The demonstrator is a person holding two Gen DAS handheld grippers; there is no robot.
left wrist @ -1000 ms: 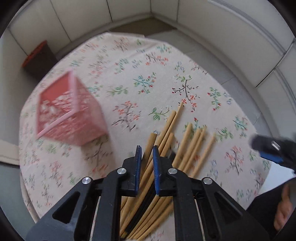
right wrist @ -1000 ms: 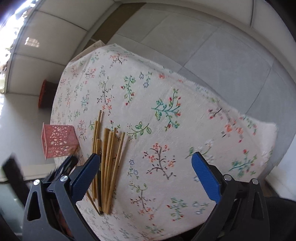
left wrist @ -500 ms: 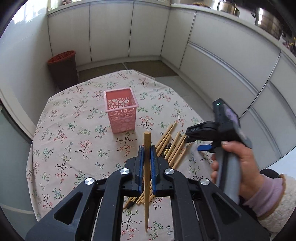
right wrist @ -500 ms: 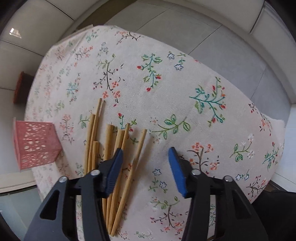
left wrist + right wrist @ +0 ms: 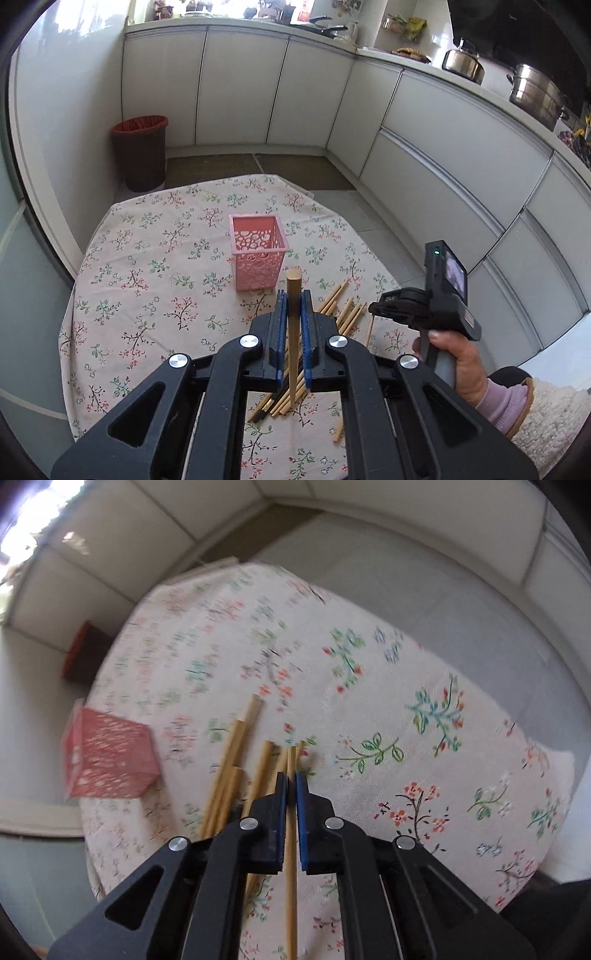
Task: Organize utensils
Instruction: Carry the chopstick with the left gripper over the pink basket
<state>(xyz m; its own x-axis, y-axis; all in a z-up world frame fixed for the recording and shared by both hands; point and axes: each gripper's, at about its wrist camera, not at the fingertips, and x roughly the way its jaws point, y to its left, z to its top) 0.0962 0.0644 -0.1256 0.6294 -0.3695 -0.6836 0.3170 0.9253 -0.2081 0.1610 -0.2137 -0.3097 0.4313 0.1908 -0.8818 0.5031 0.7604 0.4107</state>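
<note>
My left gripper (image 5: 291, 300) is shut on one bamboo chopstick (image 5: 294, 280), which it holds upright above the table, in front of the pink perforated basket (image 5: 256, 254). Several more chopsticks (image 5: 345, 314) lie in a loose pile on the floral cloth to the right of it. A hand holds my right gripper (image 5: 376, 309) low over that pile. In the right wrist view my right gripper (image 5: 291, 780) is shut on a single chopstick (image 5: 291, 886) at the right side of the pile (image 5: 229, 768). The pink basket (image 5: 110, 760) stands to the left, blurred.
The round table carries a floral cloth (image 5: 147, 280). A dark bin with a red rim (image 5: 140, 151) stands on the floor beyond it. White kitchen cabinets (image 5: 424, 147) curve round the back and right, with pots on the counter.
My left gripper rose from the pile with one chopstick and tilted up towards the basket. My right gripper's wide jaws came down on the pile and closed on a chopstick.
</note>
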